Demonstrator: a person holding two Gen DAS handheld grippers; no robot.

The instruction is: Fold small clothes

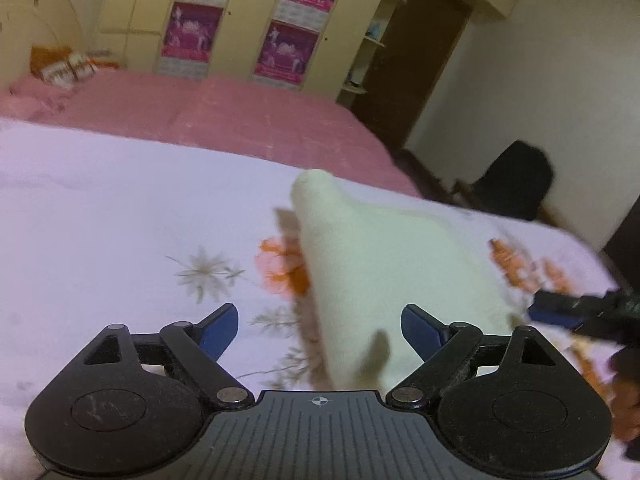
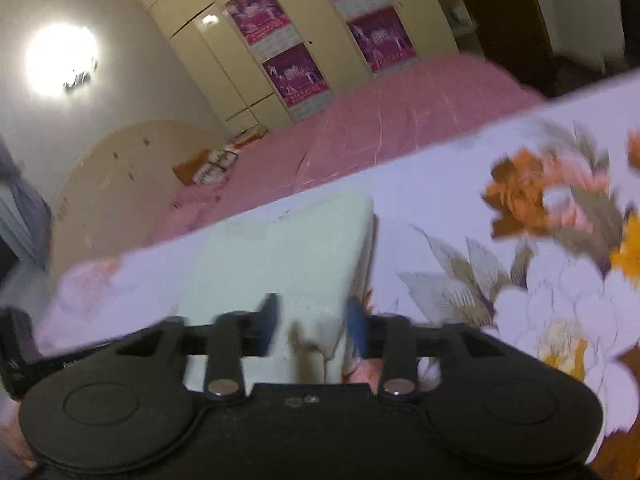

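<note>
Left gripper [image 1: 320,330] is standing with its jaws spread wide apart, blue pads [image 1: 219,330] gripping nothing. Ahead of it, the pale cream garment [image 1: 392,264] is lying on the floral sheet [image 1: 120,208], running from just past the gap between the jaws out toward 12 o'clock and over to 2 o'clock. Its near corner is reaching into the gap, closer to the right-hand pad, but whether it is touching that pad cannot be told because of motion blur. The far corner of the garment is rising to a soft peak at about 12 o'clock.

Right gripper [image 2: 312,330] is showing its jaws part-way apart, with the near corner of the garment [image 2: 288,256] sitting between the blue fingertips [image 2: 269,326]. A gap is showing on each side of the cloth, so the pads are not pressing on it. From this gripper the garment is extending toward 11 to 12 o'clock as a folded, roughly square shape, lying flat on the sheet.

In the left wrist view, the right gripper [image 1: 560,312] is entering at 3 o'clock, beside the garment's right edge. Beyond the sheet, a pink bedspread [image 1: 224,108] is lying at 12 o'clock, with a wardrobe [image 1: 240,20] behind it.
</note>
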